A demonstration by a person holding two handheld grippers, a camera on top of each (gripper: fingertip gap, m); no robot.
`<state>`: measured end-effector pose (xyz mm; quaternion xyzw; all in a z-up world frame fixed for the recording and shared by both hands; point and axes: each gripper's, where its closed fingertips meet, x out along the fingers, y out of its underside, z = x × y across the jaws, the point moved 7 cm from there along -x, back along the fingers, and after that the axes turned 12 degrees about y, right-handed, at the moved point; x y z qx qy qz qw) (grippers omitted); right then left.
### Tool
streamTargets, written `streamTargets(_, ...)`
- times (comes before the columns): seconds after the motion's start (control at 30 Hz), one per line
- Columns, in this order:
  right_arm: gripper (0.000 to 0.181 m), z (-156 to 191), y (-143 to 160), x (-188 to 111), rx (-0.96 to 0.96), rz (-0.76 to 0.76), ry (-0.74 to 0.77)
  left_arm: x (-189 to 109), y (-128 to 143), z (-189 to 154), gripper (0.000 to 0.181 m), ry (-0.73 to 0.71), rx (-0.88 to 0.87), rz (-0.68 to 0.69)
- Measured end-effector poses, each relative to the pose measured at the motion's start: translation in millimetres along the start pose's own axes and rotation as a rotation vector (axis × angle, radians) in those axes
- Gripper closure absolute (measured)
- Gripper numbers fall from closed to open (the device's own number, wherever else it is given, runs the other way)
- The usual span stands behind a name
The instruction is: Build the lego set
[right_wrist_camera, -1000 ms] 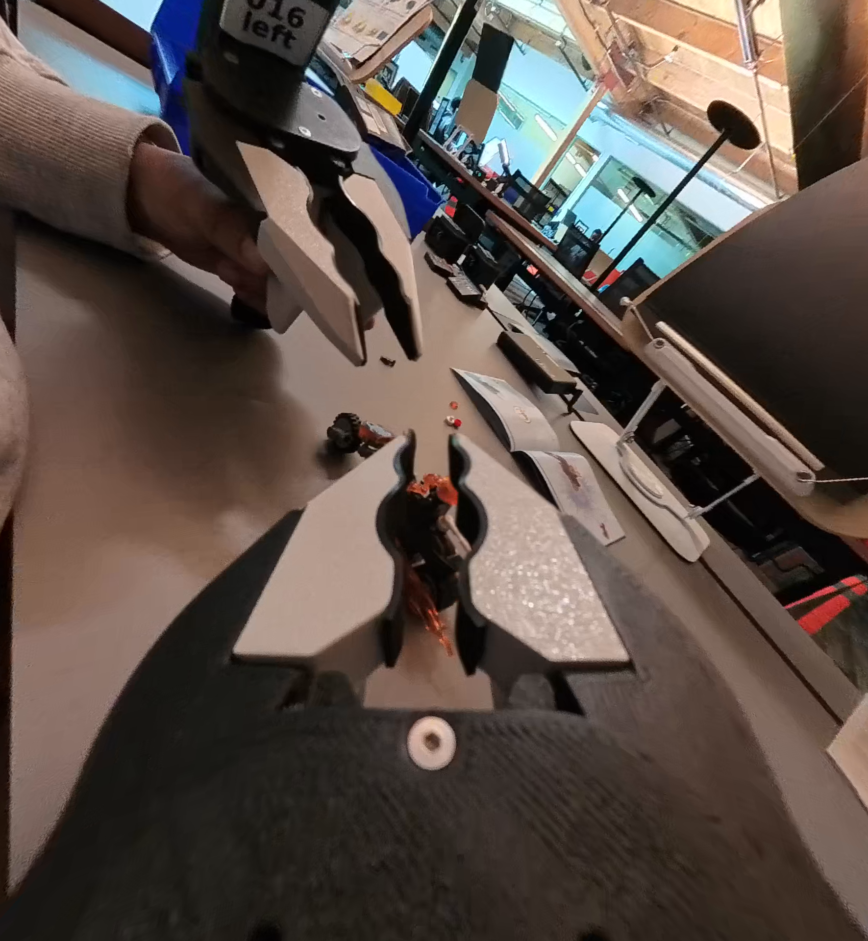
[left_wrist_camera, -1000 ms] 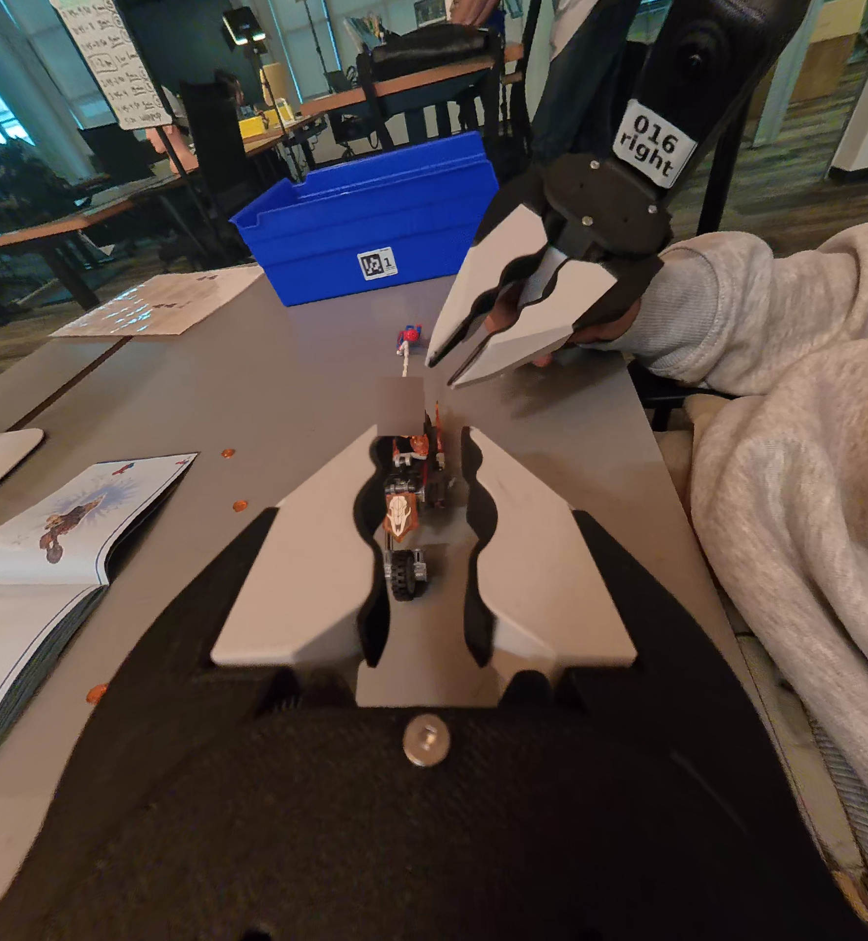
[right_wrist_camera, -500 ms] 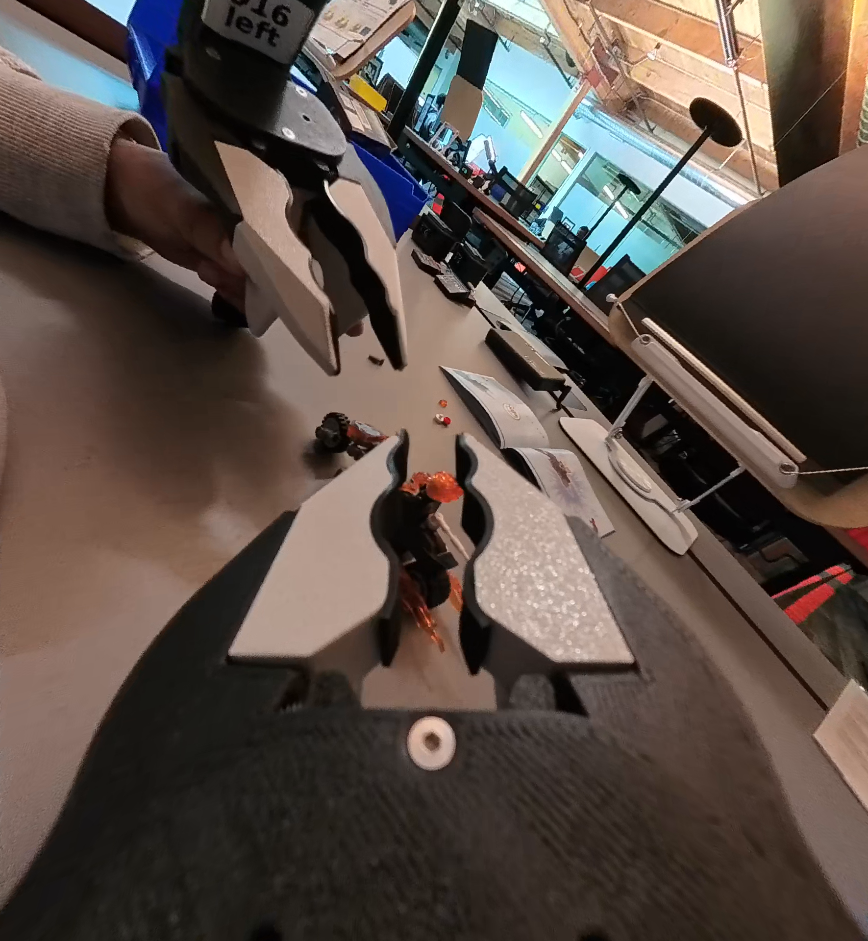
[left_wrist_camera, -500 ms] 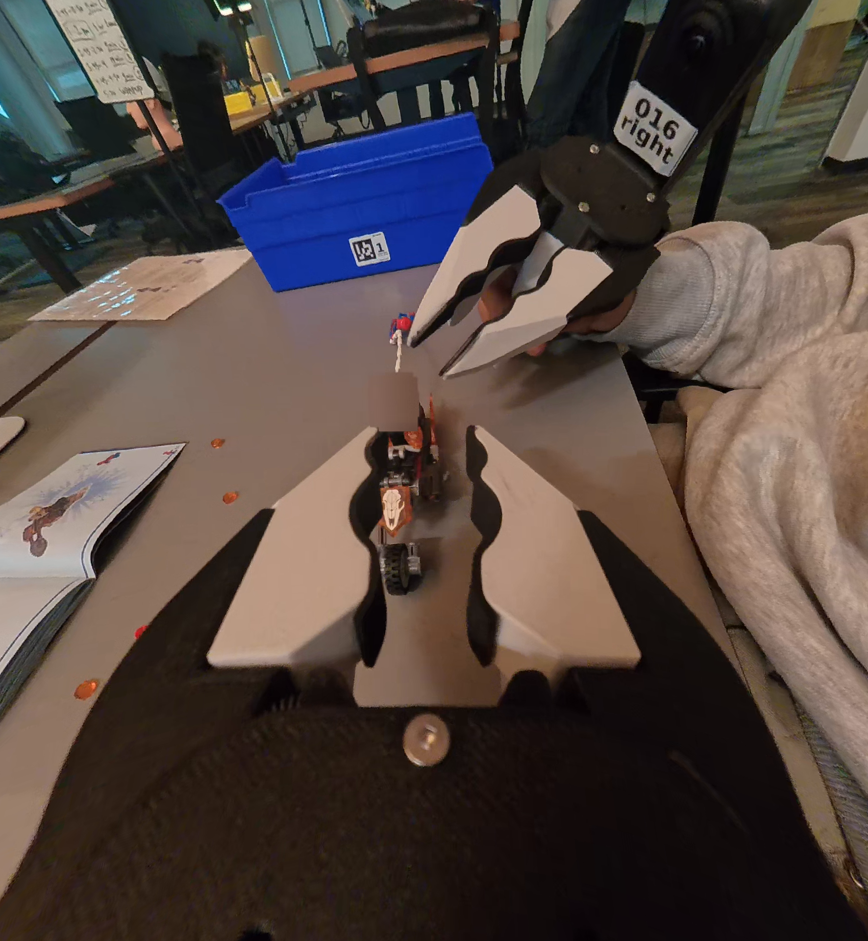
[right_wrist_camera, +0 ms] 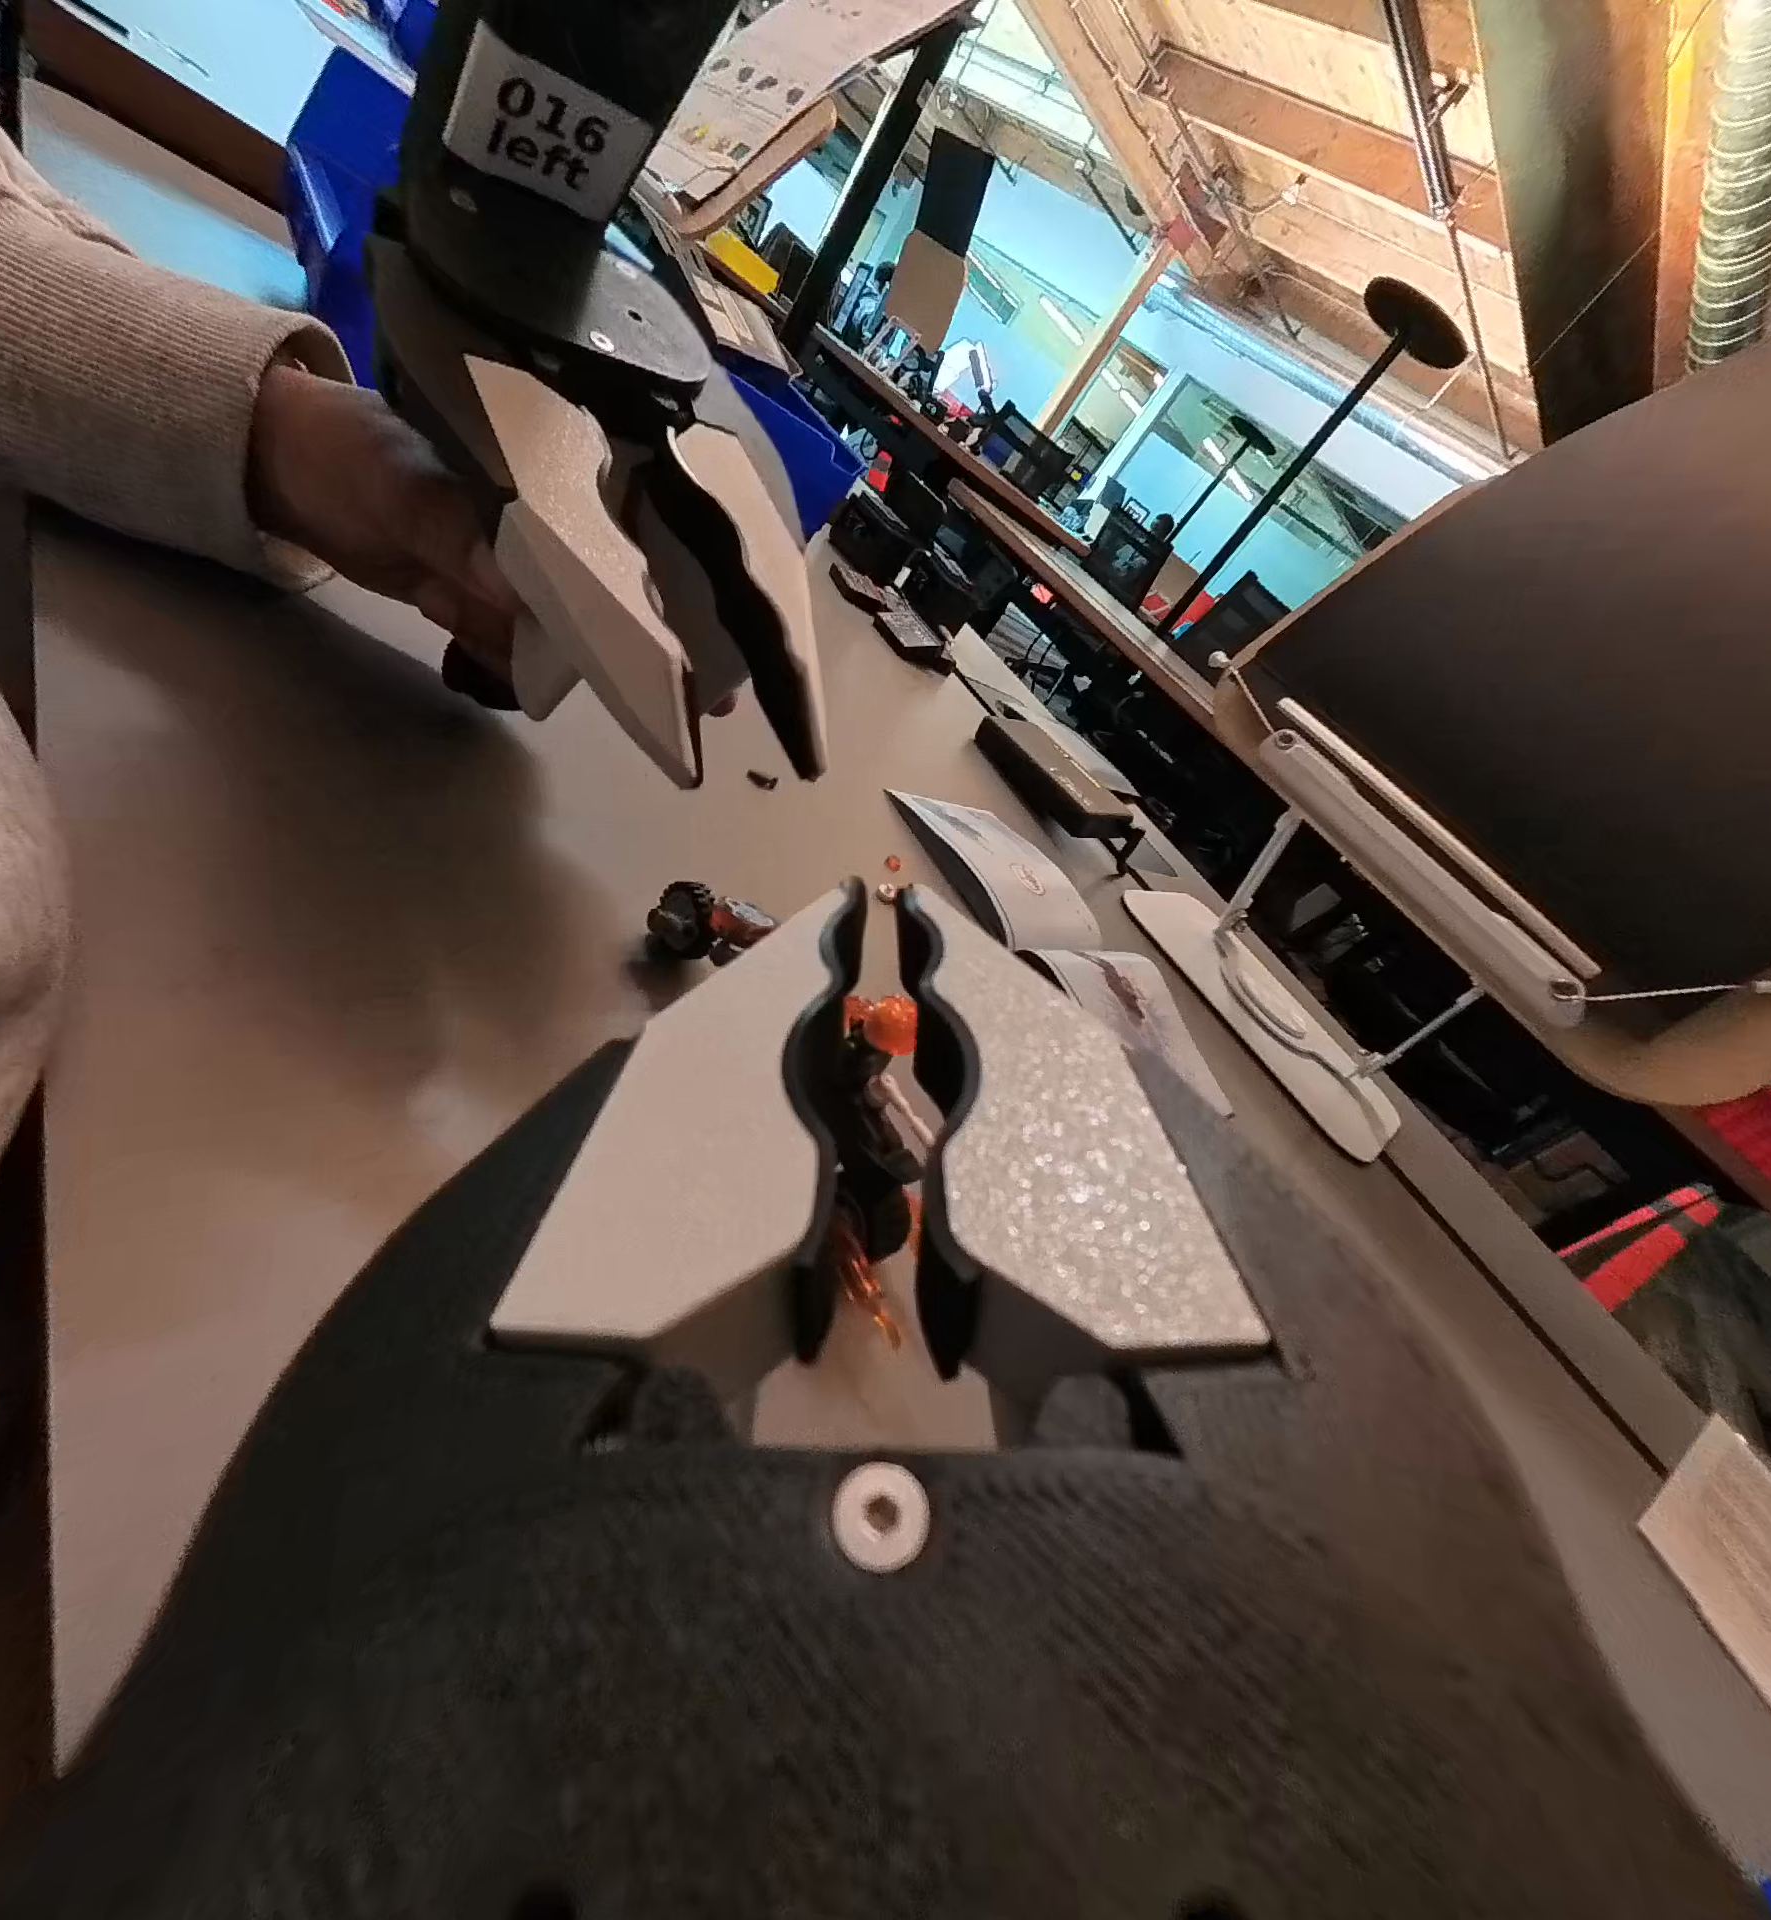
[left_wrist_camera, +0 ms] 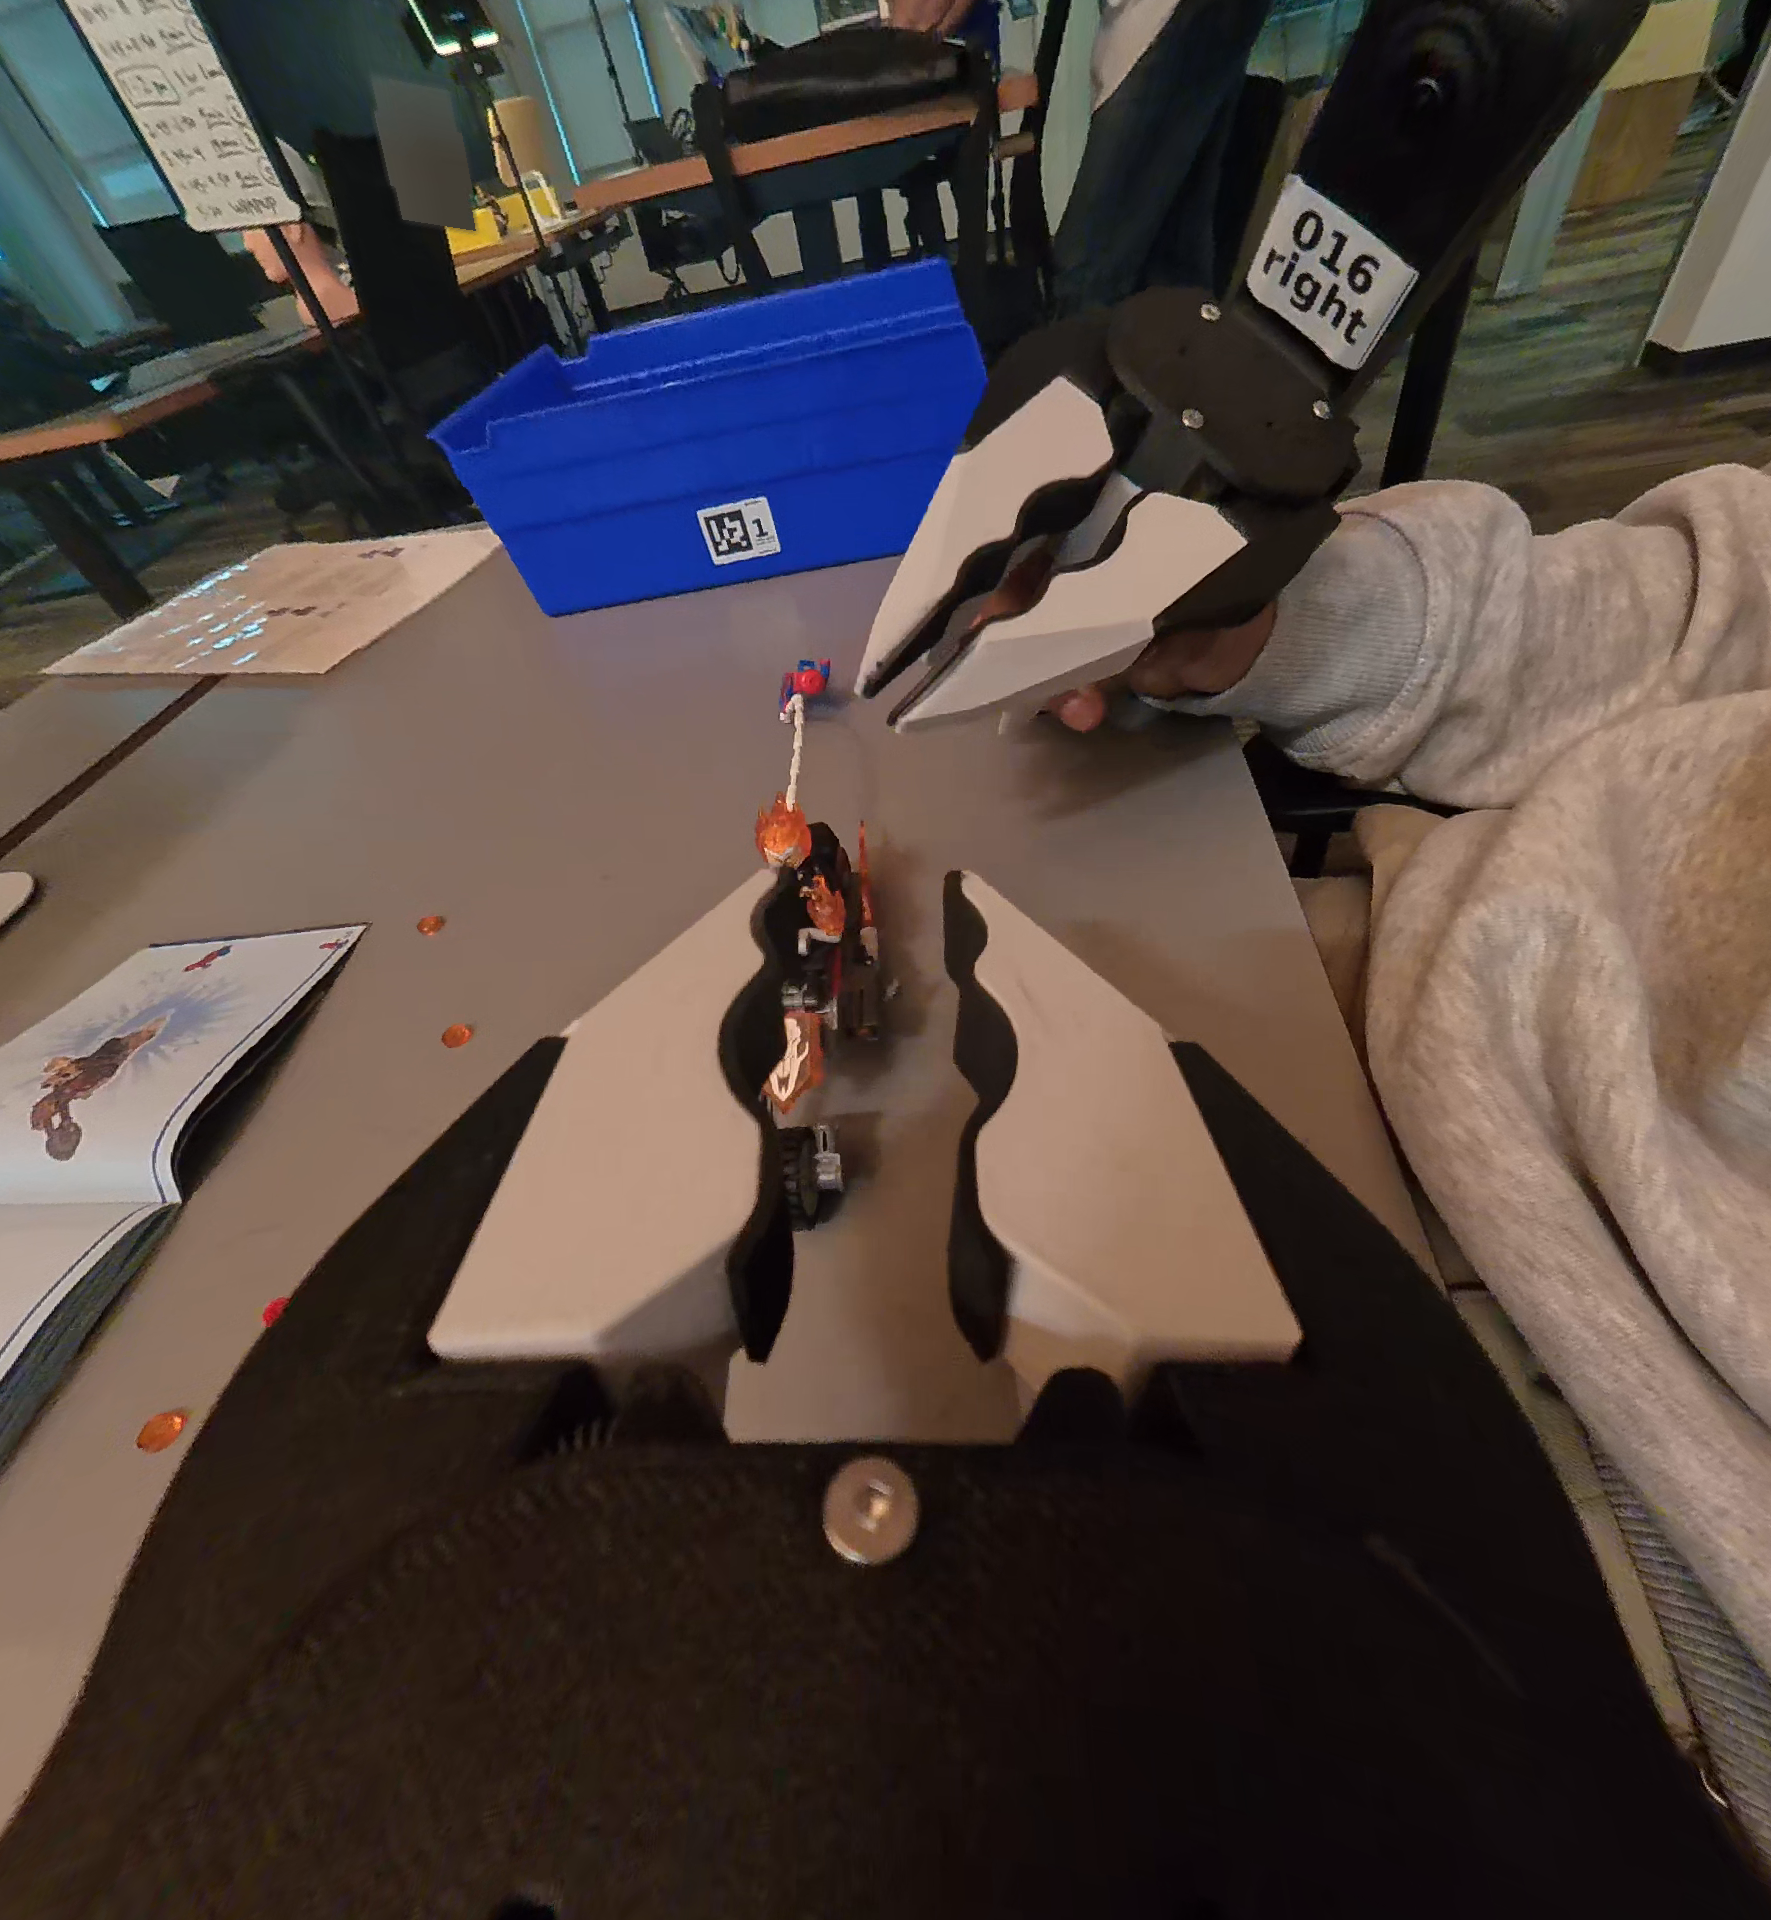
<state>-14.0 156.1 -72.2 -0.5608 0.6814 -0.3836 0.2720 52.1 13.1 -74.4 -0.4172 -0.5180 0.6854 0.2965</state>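
Booklet (left_wrist_camera: 81, 1081): open at the left of the table (left_wrist_camera: 548, 790), clear of the work.
Left gripper (left_wrist_camera: 865, 883): jaws spread wide, empty, hovering short of the bike.
Motorcycle (left_wrist_camera: 819, 1018): upright on the table, flame-headed rider (left_wrist_camera: 782, 836) seated; probably best clamped low on the frame, not the flames.
Right gripper (left_wrist_camera: 881, 701): jaws narrowly parted, gripping nothing, hovering beyond.

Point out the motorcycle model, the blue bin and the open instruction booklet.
motorcycle model (left_wrist_camera: 808, 1081): left wrist view, on its orange skull front plate.
blue bin (left_wrist_camera: 715, 447): left wrist view, on its front wall above the sticker.
instruction booklet (left_wrist_camera: 122, 1060): left wrist view, on the open illustrated page.
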Motion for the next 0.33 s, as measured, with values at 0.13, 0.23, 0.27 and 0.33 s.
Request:
streamTargets(0.13, 0.178, 0.3, 0.5, 0.8, -0.007, 0.006, 0.002, 0.5, -4.9, -5.2, 0.152, 0.037, 0.015, -0.024)
streamTargets(0.23, 0.173, 0.3, 1.7, 2.2, -0.004, 0.012, -0.001, 0.1, -3.7, -5.2, 0.153, 0.018, 0.03, -0.011)
streamTargets(0.27, 0.172, 0.3, 2.0, 2.6, -0.006, 0.015, 0.001, 0.1, -3.2, -4.4, 0.154, 0.012, 0.031, -0.008)
streamTargets(0.33, 0.165, 0.5, 2.5, 3.4, -0.001, 0.015, 0.001, -0.8, -3.4, -3.4, 0.156, 0.009, 0.031, -0.011)
